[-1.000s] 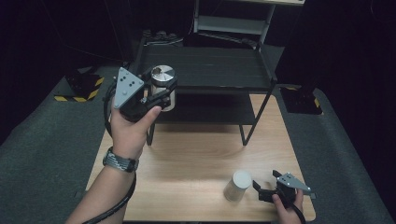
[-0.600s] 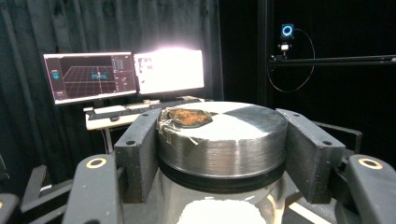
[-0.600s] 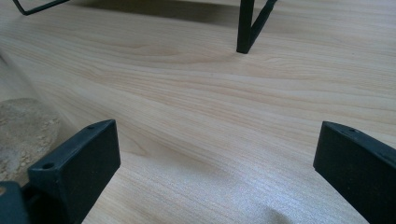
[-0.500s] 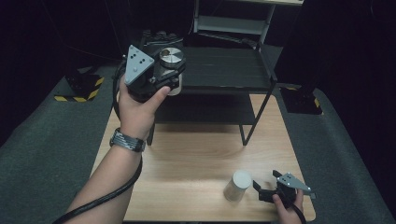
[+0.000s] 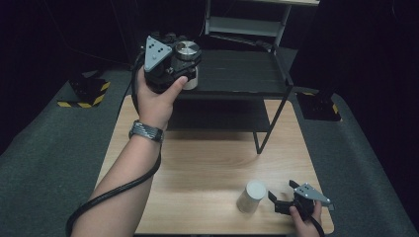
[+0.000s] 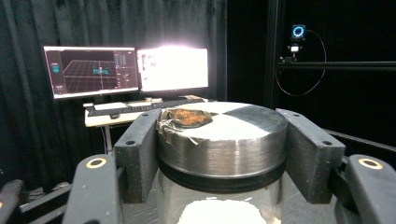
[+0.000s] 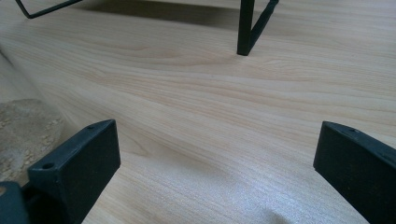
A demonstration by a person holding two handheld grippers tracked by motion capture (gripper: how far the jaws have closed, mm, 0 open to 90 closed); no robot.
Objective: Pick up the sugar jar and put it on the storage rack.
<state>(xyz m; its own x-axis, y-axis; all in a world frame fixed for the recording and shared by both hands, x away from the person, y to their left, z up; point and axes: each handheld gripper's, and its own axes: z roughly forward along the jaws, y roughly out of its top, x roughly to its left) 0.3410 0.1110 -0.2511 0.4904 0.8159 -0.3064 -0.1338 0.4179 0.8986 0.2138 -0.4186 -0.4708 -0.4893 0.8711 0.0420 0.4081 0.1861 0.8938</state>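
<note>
Left tool [image 5: 184,61] is clamped on the metal-lidded jar [image 5: 188,51]; in the left gripper view both black jaws press the sides of the silver lid [image 6: 223,135], clear glass and white contents below; jar is airborne at the near-left corner of the black shelf [image 5: 237,71], above the shelf top, not visibly set down. Judgement: pick-up done, transfer mostly done, placing and release on the shelf left. Left hand [image 5: 155,98] is raised, forearm reaching from near-left toward the far side, wrist up, tool roughly level with the lid facing up.

Right tool [image 5: 289,197] sits low at the near-right of the worktop [image 5: 207,163], jaws apart with nothing between them, bare wood in the gap in the right gripper view; the second jar [image 5: 251,196] stands just left of it, untouched, likely next. Right hand [image 5: 304,215] rests at the near edge.
</note>
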